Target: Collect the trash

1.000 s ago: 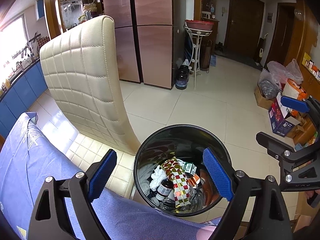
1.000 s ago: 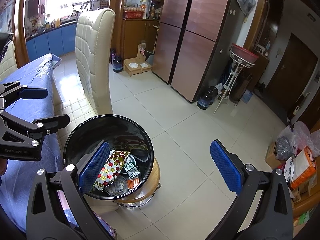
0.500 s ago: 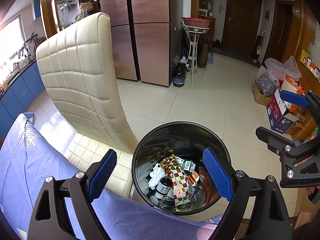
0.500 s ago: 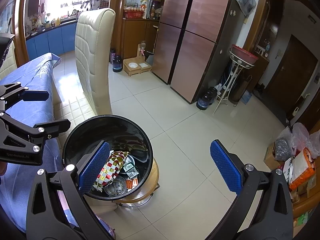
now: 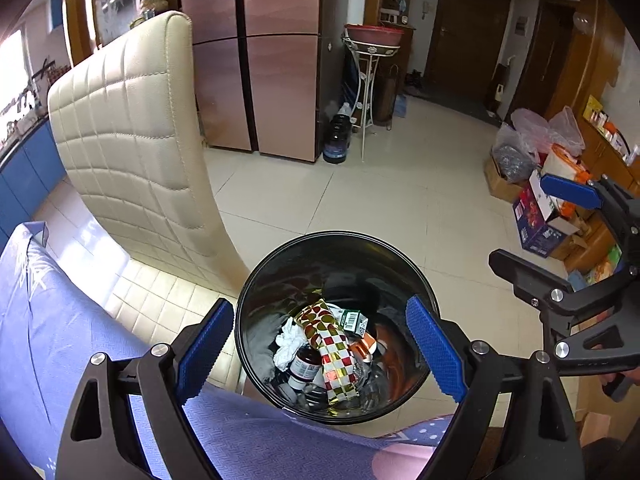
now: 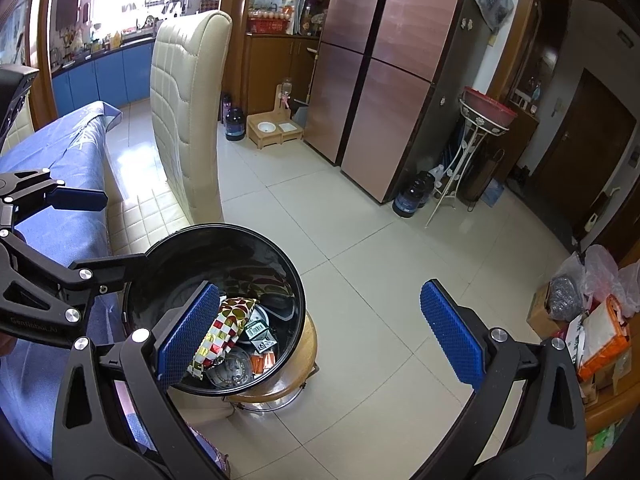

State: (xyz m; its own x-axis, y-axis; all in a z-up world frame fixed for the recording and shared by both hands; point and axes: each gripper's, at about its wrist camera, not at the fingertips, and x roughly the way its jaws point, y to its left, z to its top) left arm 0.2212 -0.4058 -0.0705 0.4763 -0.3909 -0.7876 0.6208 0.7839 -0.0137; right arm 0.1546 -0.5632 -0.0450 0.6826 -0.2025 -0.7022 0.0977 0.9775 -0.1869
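A round black trash bin (image 5: 256,292) stands on a wooden stool beside the table; it also shows in the right wrist view (image 6: 224,232). Inside lie a red, white and gold checked wrapper (image 5: 334,354), a crumpled white tissue (image 5: 289,344), a small brown bottle (image 5: 305,365) and a green packet (image 5: 352,320). My left gripper (image 5: 320,352) is open and empty, held above the bin. My right gripper (image 6: 320,336) is open and empty, over the bin's right edge and the floor; it also shows in the left wrist view (image 5: 544,232).
A table with a blue cloth (image 5: 60,328) lies at the lower left. A cream quilted chair (image 5: 132,148) stands behind the bin. Boxes and bags (image 5: 536,184) sit by the right wall. A fridge (image 5: 276,60) and a plant stand (image 5: 372,80) stand at the back on the tiled floor.
The left wrist view has shifted a little, so the bin and chair sit slightly lower and more to the left. Both grippers stay open and empty.
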